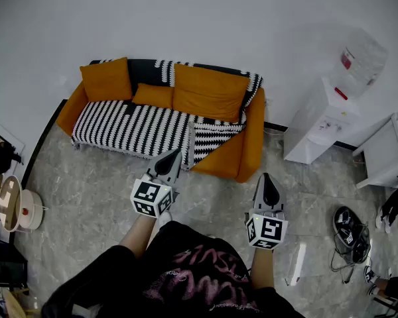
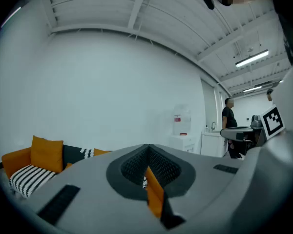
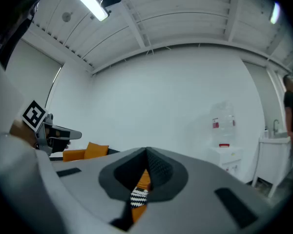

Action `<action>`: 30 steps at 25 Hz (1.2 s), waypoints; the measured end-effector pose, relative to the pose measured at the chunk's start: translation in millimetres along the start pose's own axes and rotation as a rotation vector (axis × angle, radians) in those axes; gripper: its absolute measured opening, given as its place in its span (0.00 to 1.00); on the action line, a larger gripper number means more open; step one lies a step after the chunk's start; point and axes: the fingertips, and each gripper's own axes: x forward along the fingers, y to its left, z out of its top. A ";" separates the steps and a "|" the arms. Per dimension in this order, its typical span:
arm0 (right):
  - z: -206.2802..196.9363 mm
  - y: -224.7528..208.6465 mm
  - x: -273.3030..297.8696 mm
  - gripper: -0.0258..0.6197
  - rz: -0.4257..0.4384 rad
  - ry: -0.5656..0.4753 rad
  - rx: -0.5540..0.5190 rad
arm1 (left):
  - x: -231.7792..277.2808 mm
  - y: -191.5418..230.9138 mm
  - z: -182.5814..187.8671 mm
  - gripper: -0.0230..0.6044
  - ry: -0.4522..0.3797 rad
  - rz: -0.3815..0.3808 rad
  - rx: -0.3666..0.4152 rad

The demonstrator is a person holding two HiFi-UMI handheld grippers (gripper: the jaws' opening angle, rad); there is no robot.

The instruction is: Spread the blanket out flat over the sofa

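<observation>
An orange sofa (image 1: 229,154) stands against the white wall. A black-and-white striped blanket (image 1: 129,128) lies over its seat, and part of it runs along the backrest behind three orange cushions (image 1: 209,91). Near the right arm the blanket is bunched and folded. Both grippers hang in the air in front of the sofa, clear of the blanket. My left gripper (image 1: 172,156) is shut with nothing in it and points at the seat's front edge. My right gripper (image 1: 268,179) is also shut and empty, off the sofa's right corner. The left gripper view catches the sofa (image 2: 19,160) at lower left.
A white water dispenser (image 1: 325,114) stands to the right of the sofa, with a white cabinet (image 1: 385,154) beyond it. Dark shoes (image 1: 350,234) lie on the grey tiled floor at right. Round tan objects (image 1: 16,204) sit at the left edge. A person (image 2: 228,126) stands far off.
</observation>
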 end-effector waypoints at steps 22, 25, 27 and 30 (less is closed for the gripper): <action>-13.8 -12.0 1.4 0.07 0.038 -0.010 0.057 | -2.3 -10.3 -15.7 0.05 0.035 0.036 0.006; -16.0 -11.4 5.5 0.07 0.053 -0.012 0.067 | -1.0 -8.2 -17.4 0.05 0.042 0.048 0.006; -18.2 -10.1 8.2 0.07 0.060 -0.014 0.072 | 0.3 -6.0 -18.6 0.05 0.043 0.053 0.004; -17.5 -10.1 10.0 0.07 0.070 -0.021 0.073 | 2.9 -6.4 -18.7 0.05 0.047 0.056 0.011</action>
